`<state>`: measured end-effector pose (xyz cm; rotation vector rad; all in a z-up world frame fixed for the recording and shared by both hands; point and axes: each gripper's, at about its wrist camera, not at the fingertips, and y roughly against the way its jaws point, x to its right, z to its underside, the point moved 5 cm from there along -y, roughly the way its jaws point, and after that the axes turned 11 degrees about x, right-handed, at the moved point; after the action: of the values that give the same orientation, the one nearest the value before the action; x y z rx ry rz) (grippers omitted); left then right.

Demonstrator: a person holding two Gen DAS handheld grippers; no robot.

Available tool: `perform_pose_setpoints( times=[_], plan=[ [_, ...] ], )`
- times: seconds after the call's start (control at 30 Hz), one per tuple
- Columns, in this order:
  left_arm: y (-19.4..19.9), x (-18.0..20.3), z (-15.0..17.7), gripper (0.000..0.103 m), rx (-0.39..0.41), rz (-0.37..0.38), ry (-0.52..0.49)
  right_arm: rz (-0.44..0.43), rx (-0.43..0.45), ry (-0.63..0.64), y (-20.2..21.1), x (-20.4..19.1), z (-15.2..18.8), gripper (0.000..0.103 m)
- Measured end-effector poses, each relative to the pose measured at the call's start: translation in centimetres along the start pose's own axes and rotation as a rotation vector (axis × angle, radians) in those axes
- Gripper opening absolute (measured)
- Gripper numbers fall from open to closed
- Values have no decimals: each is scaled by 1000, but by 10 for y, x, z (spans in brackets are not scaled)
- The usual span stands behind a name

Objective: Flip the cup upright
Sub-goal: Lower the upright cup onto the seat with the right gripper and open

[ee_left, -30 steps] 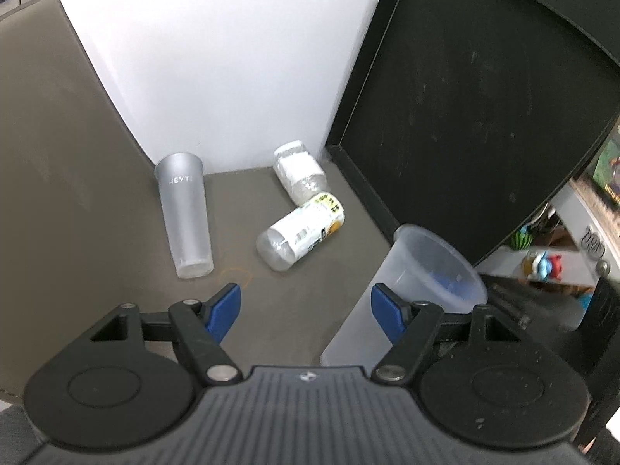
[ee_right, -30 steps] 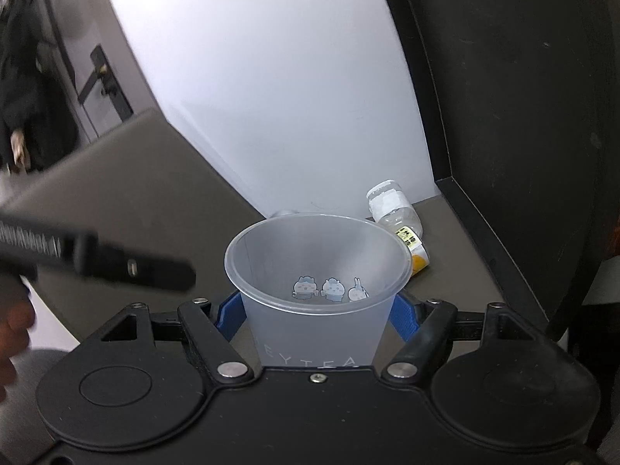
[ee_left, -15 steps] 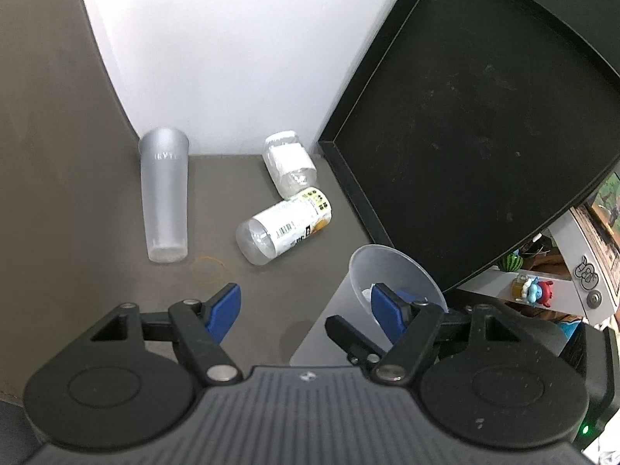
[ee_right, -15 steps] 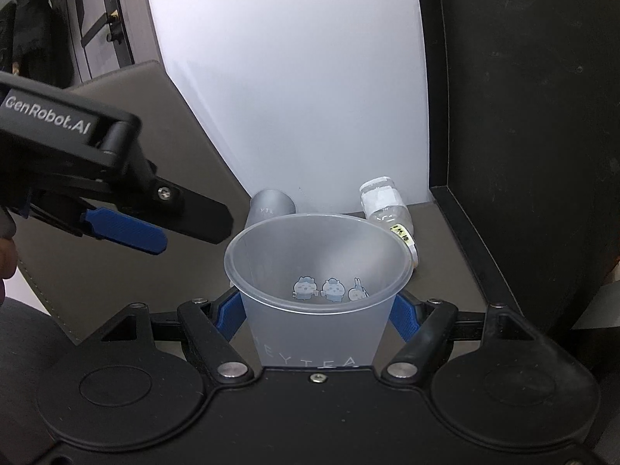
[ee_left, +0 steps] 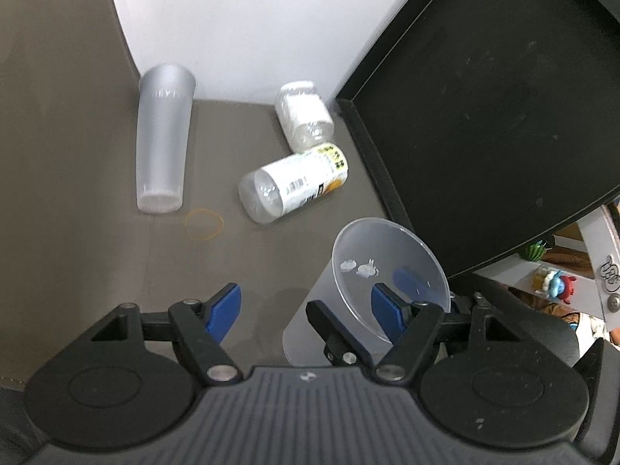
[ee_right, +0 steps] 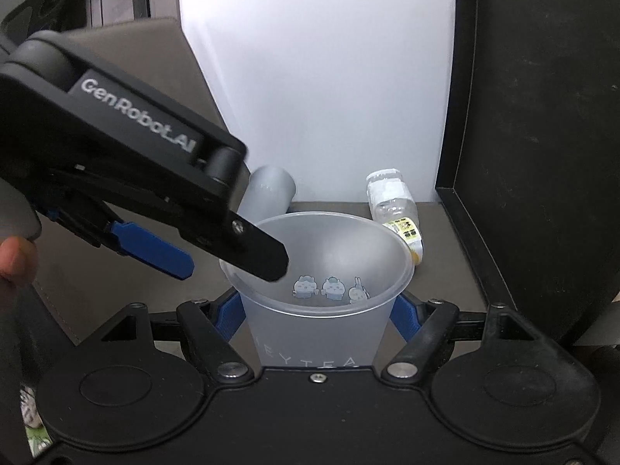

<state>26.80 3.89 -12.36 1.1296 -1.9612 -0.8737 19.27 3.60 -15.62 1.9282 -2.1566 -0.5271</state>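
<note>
A frosted plastic cup (ee_right: pixel 317 302) with small cartoon prints stands upright, mouth up, between my right gripper's (ee_right: pixel 316 310) blue pads, which are shut on it. It also shows in the left wrist view (ee_left: pixel 383 267), low right. My left gripper (ee_left: pixel 306 306) is open and empty, hovering just left of and above that cup; its right finger overlaps the rim in view. In the right wrist view the left gripper (ee_right: pixel 232 252) reaches in from the left over the cup's rim. A second frosted cup (ee_left: pixel 162 139) lies on its side on the grey table (ee_left: pixel 97 232).
Two plastic bottles lie on their sides: one white-labelled (ee_left: pixel 294 186), one clear with a white cap (ee_left: pixel 304 116). A yellow rubber band (ee_left: pixel 203 224) lies near the fallen cup. A large black monitor (ee_left: pixel 484 97) stands at the right; a white wall is behind.
My left gripper has moved forward and right, closer above the held cup, and now looks more steeply down at the table. The right gripper keeps holding the cup upright.
</note>
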Motion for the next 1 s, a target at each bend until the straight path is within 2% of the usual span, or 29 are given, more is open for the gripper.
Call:
perform_pose_setpoints(
  times=[0.3,0.47,0.67,0.83,1.0],
  plan=[
    [-15,-6,11,73,-57,-21,-1,1,-57,26,-8,-1,7,76],
    [-18,-10,10,73,-70,-36,-3,-19,-89,17,-9,0,6,80],
    [-17,-8,7,73,-72,-35,-23,-48,-97,-35,0,6,0,82],
    [-10,-8,2,73,-42,-92,-43,-66,-104,-76,7,10,-1,83],
    [4,-7,-4,73,-21,-110,-42,-82,-125,-85,8,18,-2,88]
  ],
)
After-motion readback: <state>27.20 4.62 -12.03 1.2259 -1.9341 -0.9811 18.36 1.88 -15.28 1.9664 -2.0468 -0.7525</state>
